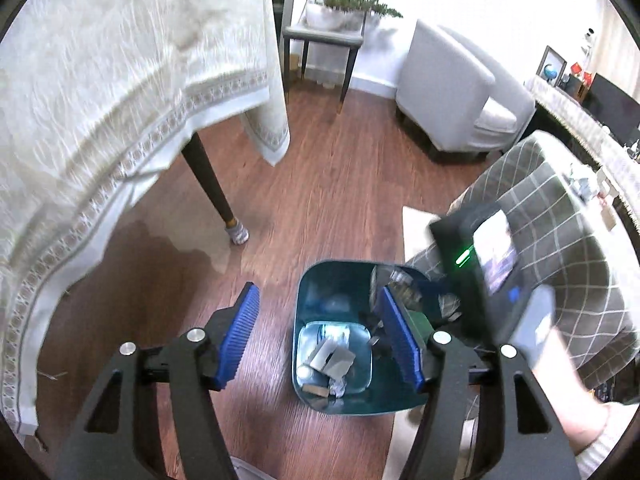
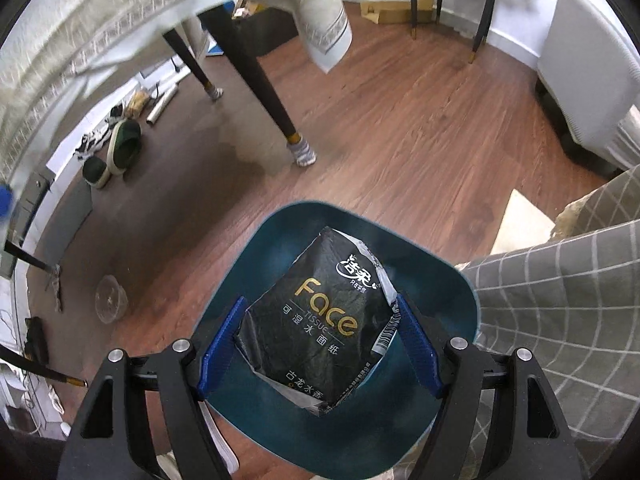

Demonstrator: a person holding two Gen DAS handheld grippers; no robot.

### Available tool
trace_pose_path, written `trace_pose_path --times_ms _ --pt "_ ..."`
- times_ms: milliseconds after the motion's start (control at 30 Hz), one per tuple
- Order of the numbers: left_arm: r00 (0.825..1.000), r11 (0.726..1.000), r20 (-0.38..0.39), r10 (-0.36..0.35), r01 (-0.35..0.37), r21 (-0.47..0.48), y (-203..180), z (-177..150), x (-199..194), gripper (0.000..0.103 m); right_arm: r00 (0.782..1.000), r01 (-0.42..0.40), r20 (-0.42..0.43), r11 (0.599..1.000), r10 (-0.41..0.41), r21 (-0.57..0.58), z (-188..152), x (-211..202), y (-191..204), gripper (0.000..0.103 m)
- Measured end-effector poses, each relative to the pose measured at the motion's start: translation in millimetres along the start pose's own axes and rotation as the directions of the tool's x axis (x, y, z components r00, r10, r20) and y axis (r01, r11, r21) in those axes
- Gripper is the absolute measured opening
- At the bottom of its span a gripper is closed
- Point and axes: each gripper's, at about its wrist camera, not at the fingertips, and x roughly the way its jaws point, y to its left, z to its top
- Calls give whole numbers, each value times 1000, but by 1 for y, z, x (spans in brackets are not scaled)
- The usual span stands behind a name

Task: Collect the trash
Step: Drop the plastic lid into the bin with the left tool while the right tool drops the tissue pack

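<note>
A teal trash bin [image 1: 384,394] stands on the wood floor and holds several pieces of trash, including a grey carton [image 1: 332,358] and crumpled paper. My left gripper [image 1: 320,340] is open and empty above the bin. In the right wrist view the bin [image 2: 280,240] lies right below. My right gripper [image 2: 318,344] is shut on a black "Face" tissue pack [image 2: 316,320] and holds it over the bin's opening. The right gripper's body [image 1: 488,256] shows at the right in the left wrist view.
A table with a white tablecloth [image 1: 100,100] and dark legs [image 1: 212,184] stands to the left. A grey checked sofa [image 2: 560,280] is at the right, a white armchair [image 1: 452,92] behind. Slippers [image 2: 124,144] and a clear plastic cup [image 2: 110,298] lie on the floor.
</note>
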Motion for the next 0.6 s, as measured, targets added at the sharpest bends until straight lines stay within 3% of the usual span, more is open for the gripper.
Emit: trace_pose_path --times_ms 367,600 --pt "997 1000 81 -17 16 13 -14 18 -28 48 996 -3 -86 1000 3 3 -21 37 -5 76" --pt "995 997 100 12 -19 68 -32 24 -37 44 990 12 -140 1000 -15 -26 -36 54 -11 77"
